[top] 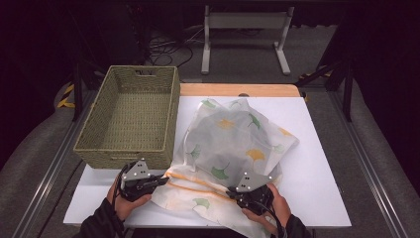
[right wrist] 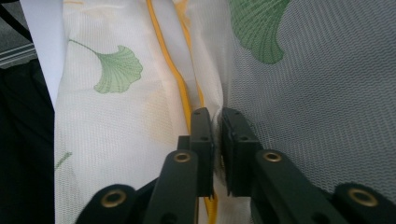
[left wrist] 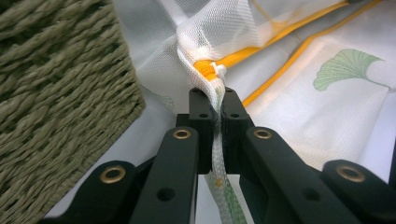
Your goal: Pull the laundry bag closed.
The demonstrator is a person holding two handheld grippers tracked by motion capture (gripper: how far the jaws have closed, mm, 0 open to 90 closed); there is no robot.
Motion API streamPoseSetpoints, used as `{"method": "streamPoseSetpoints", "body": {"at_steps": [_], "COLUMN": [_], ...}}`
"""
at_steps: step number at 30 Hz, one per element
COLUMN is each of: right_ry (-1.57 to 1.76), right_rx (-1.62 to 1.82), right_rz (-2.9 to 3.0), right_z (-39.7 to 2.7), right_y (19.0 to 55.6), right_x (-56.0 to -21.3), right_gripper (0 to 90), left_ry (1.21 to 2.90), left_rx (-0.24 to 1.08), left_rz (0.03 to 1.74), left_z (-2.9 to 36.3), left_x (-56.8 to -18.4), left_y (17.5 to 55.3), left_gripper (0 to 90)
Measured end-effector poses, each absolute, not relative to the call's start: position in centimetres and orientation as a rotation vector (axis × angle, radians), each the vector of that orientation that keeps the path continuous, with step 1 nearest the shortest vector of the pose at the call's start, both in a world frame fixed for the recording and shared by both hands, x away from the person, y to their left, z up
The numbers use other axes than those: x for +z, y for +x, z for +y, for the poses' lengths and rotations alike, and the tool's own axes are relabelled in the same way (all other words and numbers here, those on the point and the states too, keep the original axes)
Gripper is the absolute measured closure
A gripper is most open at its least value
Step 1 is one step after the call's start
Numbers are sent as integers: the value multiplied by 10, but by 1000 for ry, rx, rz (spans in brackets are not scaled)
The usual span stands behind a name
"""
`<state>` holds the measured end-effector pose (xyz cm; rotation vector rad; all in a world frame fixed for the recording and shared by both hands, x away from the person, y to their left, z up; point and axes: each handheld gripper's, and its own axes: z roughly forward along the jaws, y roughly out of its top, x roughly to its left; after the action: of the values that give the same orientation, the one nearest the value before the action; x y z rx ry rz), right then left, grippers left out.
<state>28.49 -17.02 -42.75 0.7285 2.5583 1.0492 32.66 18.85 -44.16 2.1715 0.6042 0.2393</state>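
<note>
both forearms enter from the near edge. the left hand (top: 126, 201) holds the left gripper (top: 161, 181) at near left, jaws pointing right, pinched together. the right hand (top: 272, 206) holds the right gripper (top: 231, 192) at near right, jaws pointing left, a sliver apart.

A grey metal stand (top: 246, 34) rests on grey carpet (top: 317, 64) beyond the table; black cables (top: 168, 49) lie left; surroundings dark.

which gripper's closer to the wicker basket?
Left. The left gripper sits just below the wicker basket's near right corner; the right gripper is farther right, on the mesh cloth.
</note>
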Motion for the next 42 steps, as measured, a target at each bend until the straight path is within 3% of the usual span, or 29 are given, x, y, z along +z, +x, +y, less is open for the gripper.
{"method": "streamPoseSetpoints", "body": {"at_steps": [4,9,21,39,42], "right_ry": [742,707,558,481,472], "right_rx": [1089,1122,1291,1276,1260], "right_rz": [2545,2505,2406,2582,2598], "right_z": [-170,-167,-140,-69,-64], "right_y": [284,277,263,292,295], "right_x": [-424,-412,-382,-410,-414], "right_gripper": [724,665,821,771,766], "left_ry": [2169,2172,2172,2214,2232], "left_rx": [232,236,213,209,229], "left_rz": [604,595,532,485,477], "left_z": [187,184,172,168,168], "left_x": [-442,-442,-438,-442,-441], "left_y": [326,325,315,305,301], "left_gripper": [867,868,870,807,860]}}
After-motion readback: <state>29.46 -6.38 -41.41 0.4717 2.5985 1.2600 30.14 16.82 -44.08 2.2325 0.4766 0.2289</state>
